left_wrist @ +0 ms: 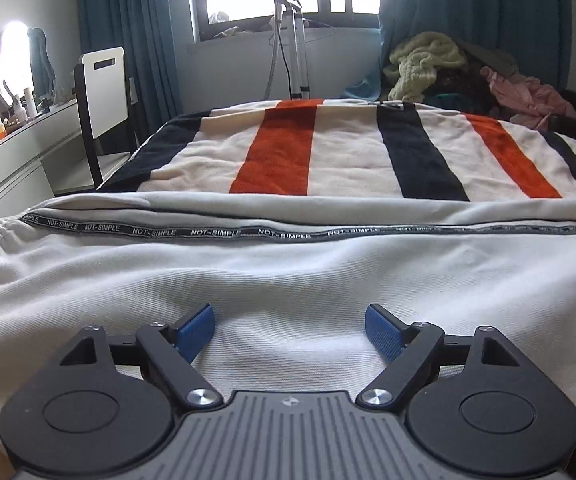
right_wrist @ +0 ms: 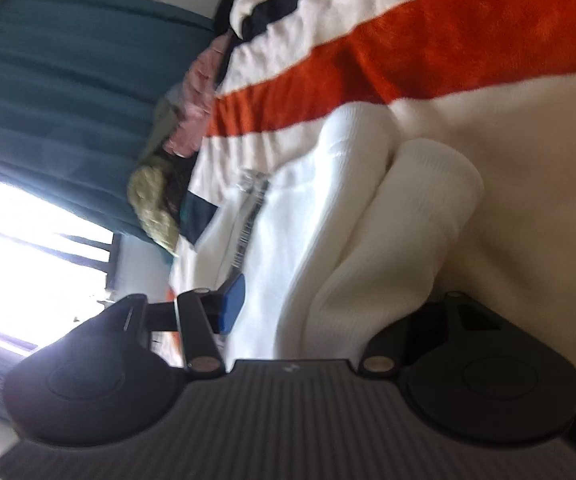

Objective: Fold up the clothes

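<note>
Low over the white garment (left_wrist: 288, 280), the left gripper (left_wrist: 290, 330) gapes wide; nothing sits between its fingers. Rolled sideways, the right gripper (right_wrist: 328, 300) has white fabric bunched between its fingers; whether they pinch it, I cannot tell.

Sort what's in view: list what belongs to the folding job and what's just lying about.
Part of the job:
white trousers with NOT-SIMPLE tape
left gripper, open over them
right gripper, with the white fabric between its fingers

Lying about:
striped blanket
clothes pile
garment steamer
white chair
</note>
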A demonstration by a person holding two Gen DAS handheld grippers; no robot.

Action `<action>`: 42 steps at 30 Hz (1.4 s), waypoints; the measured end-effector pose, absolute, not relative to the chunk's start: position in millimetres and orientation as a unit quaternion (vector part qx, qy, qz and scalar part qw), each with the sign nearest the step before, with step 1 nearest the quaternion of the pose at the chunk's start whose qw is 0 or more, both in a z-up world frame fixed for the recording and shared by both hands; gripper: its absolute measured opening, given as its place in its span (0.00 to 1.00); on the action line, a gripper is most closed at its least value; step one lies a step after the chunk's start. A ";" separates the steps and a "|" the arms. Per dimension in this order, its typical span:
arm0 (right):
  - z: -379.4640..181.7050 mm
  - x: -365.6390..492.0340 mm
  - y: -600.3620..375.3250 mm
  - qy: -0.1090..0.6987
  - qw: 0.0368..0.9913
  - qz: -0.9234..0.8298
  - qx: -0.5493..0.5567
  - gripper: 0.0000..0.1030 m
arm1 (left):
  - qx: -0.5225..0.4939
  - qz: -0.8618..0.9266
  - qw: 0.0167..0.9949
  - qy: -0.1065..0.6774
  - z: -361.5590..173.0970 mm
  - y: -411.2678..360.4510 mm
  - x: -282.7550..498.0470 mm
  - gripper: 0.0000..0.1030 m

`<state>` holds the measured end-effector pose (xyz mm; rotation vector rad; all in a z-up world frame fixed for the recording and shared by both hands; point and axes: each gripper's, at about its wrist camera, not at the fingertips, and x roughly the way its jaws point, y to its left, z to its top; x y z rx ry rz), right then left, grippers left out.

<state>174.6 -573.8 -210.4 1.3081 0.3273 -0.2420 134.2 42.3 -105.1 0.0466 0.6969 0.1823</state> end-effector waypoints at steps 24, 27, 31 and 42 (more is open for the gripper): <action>-233.5 199.5 -601.8 0.146 0.761 -0.085 0.626 0.53 | 0.010 0.096 0.933 0.348 -111.4 41.4 129.2 0.82; -227.9 204.5 -602.3 0.163 0.763 -0.107 0.617 0.52 | 0.011 0.096 0.932 0.350 -110.6 41.6 130.2 0.83; -213.5 205.1 -590.9 0.200 0.791 -0.146 0.560 0.27 | 0.007 0.095 0.931 0.353 -109.1 42.5 131.4 0.83; -158.8 202.4 -549.2 0.208 0.892 -0.207 0.344 0.18 | 0.006 0.088 0.929 0.360 -106.9 43.0 133.8 0.86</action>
